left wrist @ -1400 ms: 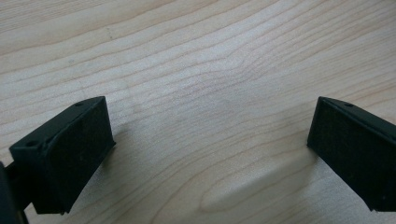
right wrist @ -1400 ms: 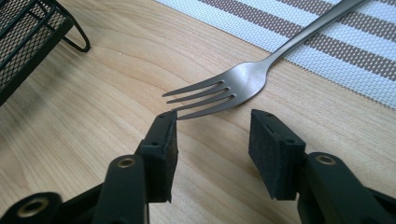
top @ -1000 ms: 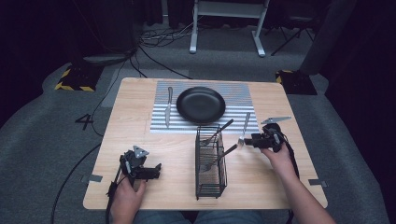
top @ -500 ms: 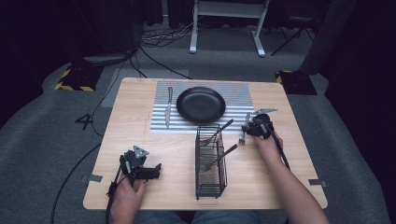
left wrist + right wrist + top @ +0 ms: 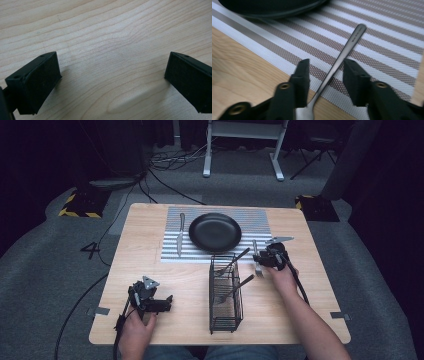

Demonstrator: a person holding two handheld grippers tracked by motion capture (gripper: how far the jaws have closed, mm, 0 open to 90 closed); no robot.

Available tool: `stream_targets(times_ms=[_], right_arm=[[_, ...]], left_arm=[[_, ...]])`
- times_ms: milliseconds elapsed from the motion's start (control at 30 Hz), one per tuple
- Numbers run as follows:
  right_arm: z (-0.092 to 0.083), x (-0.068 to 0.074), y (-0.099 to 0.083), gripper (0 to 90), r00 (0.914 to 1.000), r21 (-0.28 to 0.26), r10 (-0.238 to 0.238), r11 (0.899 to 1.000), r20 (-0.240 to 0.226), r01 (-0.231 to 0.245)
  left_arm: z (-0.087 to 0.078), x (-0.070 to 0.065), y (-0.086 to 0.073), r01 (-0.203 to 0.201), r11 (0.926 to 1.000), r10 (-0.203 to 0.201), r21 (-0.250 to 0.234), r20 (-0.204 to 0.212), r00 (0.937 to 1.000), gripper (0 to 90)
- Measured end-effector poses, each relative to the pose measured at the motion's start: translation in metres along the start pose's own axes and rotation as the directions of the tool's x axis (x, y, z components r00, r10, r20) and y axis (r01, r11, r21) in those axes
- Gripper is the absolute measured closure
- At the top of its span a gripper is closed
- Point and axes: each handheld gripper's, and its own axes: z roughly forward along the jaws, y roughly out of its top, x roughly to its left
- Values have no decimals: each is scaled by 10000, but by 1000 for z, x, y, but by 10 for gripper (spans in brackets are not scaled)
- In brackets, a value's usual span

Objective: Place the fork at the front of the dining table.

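Observation:
A silver fork (image 5: 255, 256) lies at the right edge of the striped placemat (image 5: 170, 254), its handle (image 5: 347, 47) pointing away over the stripes. My right gripper (image 5: 262, 256) is down at it, open, with one jaw on each side of the handle (image 5: 325, 75) and a small gap on both sides. The black plate (image 5: 215, 232) sits on the mat just beyond. My left gripper (image 5: 166, 303) rests near the front left of the table, open wide (image 5: 112, 75) over bare wood.
A black wire basket (image 5: 226, 292) stands at the middle front with two dark utensils (image 5: 235, 287) leaning out of it, close to my right gripper's left. A silver knife (image 5: 180, 236) lies on the mat left of the plate. Table edges are near both hands.
My right gripper has moved left and a little away from me, from beside the fork to straddling its handle. The left gripper has not moved.

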Motion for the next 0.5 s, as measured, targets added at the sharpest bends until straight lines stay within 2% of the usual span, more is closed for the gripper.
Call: stream_targets(times_ms=[100, 167, 233, 300, 433, 500], right_arm=[[-25, 2, 0, 557, 9993, -64, -59, 10000, -356, 57], [-42, 6, -4, 569, 9985, -227, -379, 9991, -393, 370], [-55, 11, -11, 569, 9965, -134, -710, 9974, -452, 704], [-66, 16, -19, 564, 9949, -127, -829, 9965, -580, 823], [-82, 26, -39, 564, 9912, -369, -629, 9976, -1168, 589], [-87, 32, -47, 566, 9889, -437, -729, 9967, -1294, 677]], left_arm=[[0, 0, 0, 1, 10000, -1, 1, 1, 10000, 2], [0, 0, 0, -4, 10000, 4, 4, -2, 10000, 2], [0, 0, 0, -5, 10000, 5, -5, -1, 10000, 2], [0, 0, 0, -6, 10000, 6, -4, 1, 10000, 2], [0, 0, 0, -8, 10000, 8, -4, 0, 10000, 2], [0, 0, 0, -14, 10000, 14, -2, -8, 10000, 2]])
